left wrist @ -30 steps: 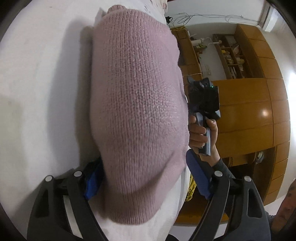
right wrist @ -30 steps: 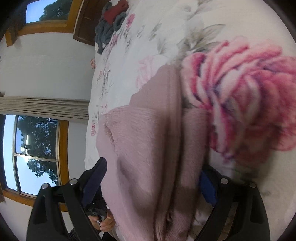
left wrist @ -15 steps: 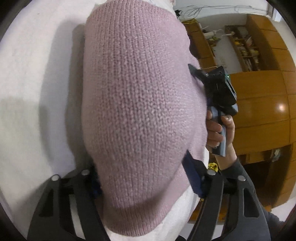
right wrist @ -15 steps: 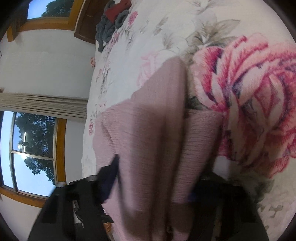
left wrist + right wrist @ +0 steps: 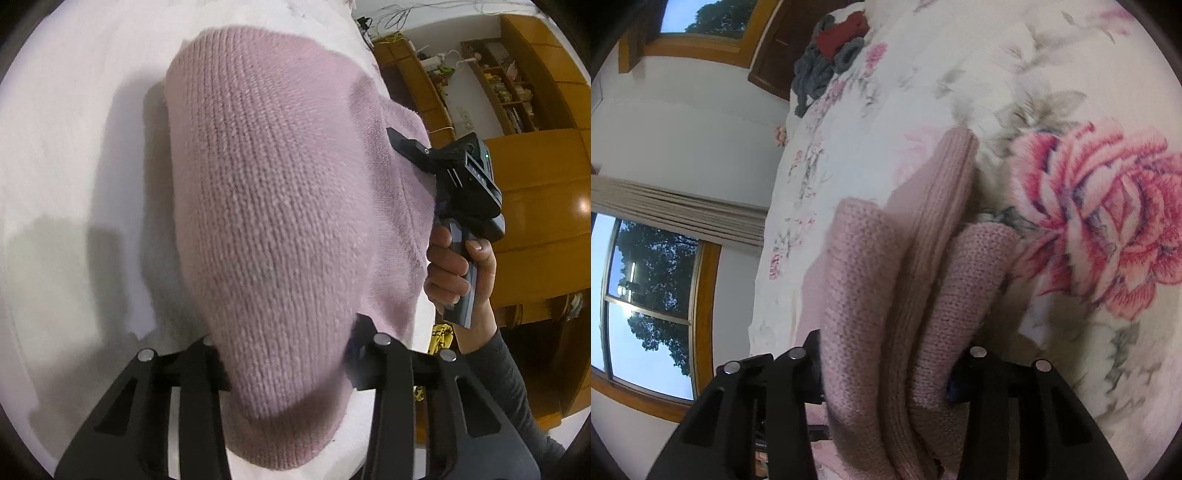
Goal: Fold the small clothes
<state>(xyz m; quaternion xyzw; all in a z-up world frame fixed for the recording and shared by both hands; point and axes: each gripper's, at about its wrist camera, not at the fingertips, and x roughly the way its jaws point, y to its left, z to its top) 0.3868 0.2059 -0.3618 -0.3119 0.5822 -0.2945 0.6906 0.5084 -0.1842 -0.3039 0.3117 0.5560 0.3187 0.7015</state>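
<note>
Mid-fold: both tools clamped on pink knit sweater (image 5: 273, 206), left tool (image 5: 288, 354) and right tool (image 5: 886, 365) holding bunched edges just above floral bed (image 5: 1052, 92). Next, I'd say: lay over, align, release.

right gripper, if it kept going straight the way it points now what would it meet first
The pink knit sweater bunched between the right gripper fingers is already in the way. Beyond that fold, probably the floral bedspread, though depth is hard to judge here.

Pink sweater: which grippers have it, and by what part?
Both. Left gripper clamps a rounded fold of the pink sweater; right gripper pinches bunched folds at another edge.
</note>
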